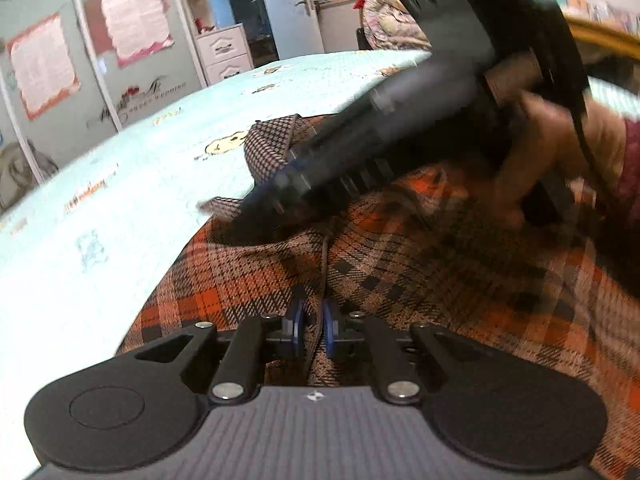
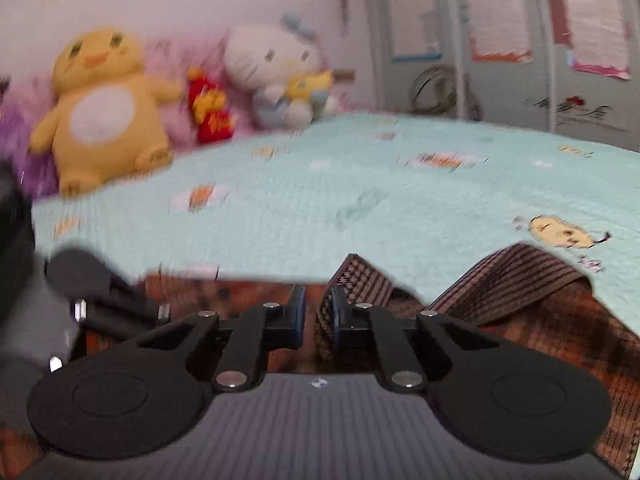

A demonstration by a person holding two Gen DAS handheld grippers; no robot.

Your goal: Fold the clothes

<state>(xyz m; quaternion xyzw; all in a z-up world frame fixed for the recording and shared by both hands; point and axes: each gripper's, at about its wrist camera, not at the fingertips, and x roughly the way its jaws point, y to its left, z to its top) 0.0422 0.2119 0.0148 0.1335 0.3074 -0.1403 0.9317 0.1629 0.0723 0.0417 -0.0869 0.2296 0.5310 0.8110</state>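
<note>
i have both claws, left gripper [image 1: 313, 322] and right gripper [image 2: 319, 312], pinched nearly closed on the plaid garment [image 1: 420, 280] bunched on the bed [image 1: 120, 208], no neat fold visible, folding left.

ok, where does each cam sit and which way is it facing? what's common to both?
Left wrist: sits on the left gripper, facing across the plaid shirt toward wardrobe doors; shows the right gripper and a hand.
Right wrist: sits on the right gripper, facing over the bed toward plush toys; its fingers pinch a houndstooth strip.
Shared: plaid shirt, bed with light blue cover, wardrobe doors.
</note>
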